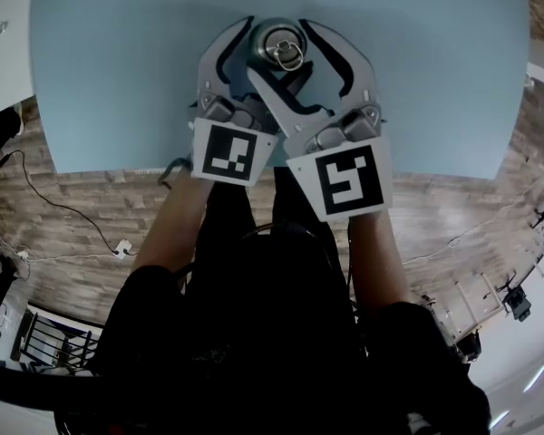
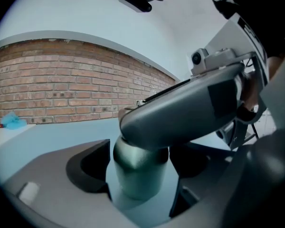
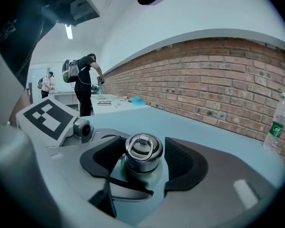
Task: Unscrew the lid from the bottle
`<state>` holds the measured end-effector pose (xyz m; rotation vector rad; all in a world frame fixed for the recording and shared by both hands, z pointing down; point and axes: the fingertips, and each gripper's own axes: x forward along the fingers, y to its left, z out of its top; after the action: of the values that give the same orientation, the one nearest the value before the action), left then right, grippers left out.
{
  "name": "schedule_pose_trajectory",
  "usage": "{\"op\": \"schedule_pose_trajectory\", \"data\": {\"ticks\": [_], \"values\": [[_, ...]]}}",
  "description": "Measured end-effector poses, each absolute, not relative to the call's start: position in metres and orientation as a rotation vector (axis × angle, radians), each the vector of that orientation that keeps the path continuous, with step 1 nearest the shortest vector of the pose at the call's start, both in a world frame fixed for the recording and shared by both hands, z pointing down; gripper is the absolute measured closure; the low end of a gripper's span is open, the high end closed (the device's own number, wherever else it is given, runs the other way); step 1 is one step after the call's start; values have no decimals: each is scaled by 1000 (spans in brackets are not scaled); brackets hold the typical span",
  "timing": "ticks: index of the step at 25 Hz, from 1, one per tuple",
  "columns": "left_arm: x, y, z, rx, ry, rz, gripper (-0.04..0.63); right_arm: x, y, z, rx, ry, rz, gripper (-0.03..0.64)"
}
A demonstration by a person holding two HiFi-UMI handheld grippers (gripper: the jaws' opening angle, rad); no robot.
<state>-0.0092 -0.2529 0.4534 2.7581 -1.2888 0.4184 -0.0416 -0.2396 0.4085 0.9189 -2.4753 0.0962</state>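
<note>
A metal bottle stands upright on the light blue table point(image 1: 109, 62), its lid point(image 1: 283, 47) topped by a ring. In the left gripper view its grey body point(image 2: 138, 172) sits between the two dark pads point(image 2: 91, 167), with a gap on each side. The left gripper point(image 1: 265, 56) is open around that body. The right gripper point(image 1: 290, 51) crosses over the left one, and one of its jaws passes in front of the bottle's neck in the left gripper view. The right gripper view has the lid point(image 3: 143, 151) between open pads point(image 3: 185, 163), which do not touch it.
A brick wall point(image 3: 218, 75) runs behind the table. A clear plastic water bottle point(image 3: 275, 123) stands at the table's far right. A blue cloth point(image 2: 11, 121) lies far left. People point(image 3: 83, 82) stand at benches in the background. Cables point(image 1: 63, 211) trail over the wooden floor.
</note>
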Motion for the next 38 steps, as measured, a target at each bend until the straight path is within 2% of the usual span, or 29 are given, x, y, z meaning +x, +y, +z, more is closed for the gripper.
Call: {"op": "schedule_pose_trajectory", "data": {"ticks": [19, 38], "values": [[-11, -266, 447, 2748, -1402, 416, 230, -50, -249, 407, 886, -2515, 49, 359], [-7, -258, 449, 2977, -984, 445, 230, -54, -240, 409, 468, -2635, -28, 359]]}}
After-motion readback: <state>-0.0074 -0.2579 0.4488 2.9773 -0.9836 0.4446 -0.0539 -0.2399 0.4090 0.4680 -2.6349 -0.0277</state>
